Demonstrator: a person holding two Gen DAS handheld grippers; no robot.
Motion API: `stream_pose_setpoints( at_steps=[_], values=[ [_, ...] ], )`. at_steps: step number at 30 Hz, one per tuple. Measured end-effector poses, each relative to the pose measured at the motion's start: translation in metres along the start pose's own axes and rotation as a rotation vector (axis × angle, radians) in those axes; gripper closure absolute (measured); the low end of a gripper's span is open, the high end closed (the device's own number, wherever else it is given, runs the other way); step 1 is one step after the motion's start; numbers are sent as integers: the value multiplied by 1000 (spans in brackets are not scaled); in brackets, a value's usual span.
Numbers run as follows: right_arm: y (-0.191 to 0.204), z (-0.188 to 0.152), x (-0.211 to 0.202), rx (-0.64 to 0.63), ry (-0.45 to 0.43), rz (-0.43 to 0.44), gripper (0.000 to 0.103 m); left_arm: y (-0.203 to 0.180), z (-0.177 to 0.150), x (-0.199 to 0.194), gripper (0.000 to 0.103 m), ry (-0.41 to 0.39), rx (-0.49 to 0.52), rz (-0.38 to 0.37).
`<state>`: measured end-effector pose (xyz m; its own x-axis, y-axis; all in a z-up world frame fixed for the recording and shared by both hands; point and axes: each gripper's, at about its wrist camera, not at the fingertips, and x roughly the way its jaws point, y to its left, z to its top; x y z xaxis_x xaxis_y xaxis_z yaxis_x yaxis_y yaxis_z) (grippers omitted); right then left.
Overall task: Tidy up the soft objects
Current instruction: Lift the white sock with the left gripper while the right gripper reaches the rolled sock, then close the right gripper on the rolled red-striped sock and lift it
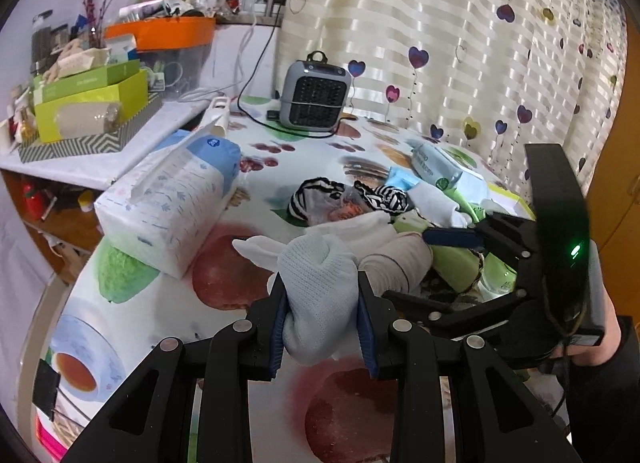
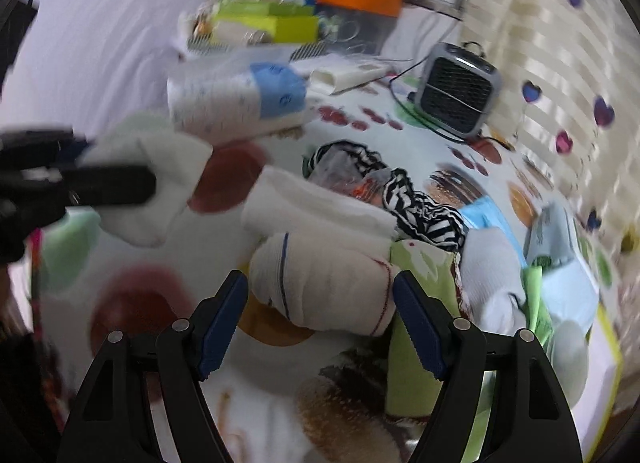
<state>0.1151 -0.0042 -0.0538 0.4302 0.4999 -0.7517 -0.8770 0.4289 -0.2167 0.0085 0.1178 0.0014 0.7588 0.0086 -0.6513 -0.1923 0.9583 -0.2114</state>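
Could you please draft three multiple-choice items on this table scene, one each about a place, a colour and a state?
1. Where is the grey heater?
A. at the table's far side, by the curtain
B. on the shelf
C. under the table

2. What colour are the pads on the fingers?
A. red
B. blue
C. yellow

3. How is the right gripper?
A. shut on a sock
B. open around the rolled sock
C. out of view

Answers: 1 A, it stands before the heart-print curtain. 2 B, the pads are blue. 3 B, gaps show on both sides, while the left gripper is shut on the white sock.
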Motion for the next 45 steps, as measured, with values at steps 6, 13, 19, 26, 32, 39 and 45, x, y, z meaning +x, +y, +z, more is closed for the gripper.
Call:
stream_pose_setpoints(
  at_steps=[6, 13, 19, 26, 32, 39, 45],
  values=[
    [12, 3, 9, -143, 11, -60, 27, 1, -2, 4, 74, 16, -8, -1],
    [6, 8, 3, -101, -18, -33, 45, 1, -2, 4, 74, 16, -13, 5],
    [3, 8, -12, -47, -69, -12, 59, 0, -1, 2, 74, 9, -8, 0],
    [-2, 5, -36, 18, -136, 13, 103, -11, 2, -9, 74, -12, 8, 0],
    [-8, -1, -51, 70, -169, 5, 103, -22, 2, -15, 74, -17, 24, -5],
    [-16, -6, -69, 116, -198, 2, 103, -28, 4, -18, 74, -23, 32, -3],
    [-17, -8, -91, 130, -235, -1, 103, -32, 5, -19, 74, -25, 38, -11]
  ],
)
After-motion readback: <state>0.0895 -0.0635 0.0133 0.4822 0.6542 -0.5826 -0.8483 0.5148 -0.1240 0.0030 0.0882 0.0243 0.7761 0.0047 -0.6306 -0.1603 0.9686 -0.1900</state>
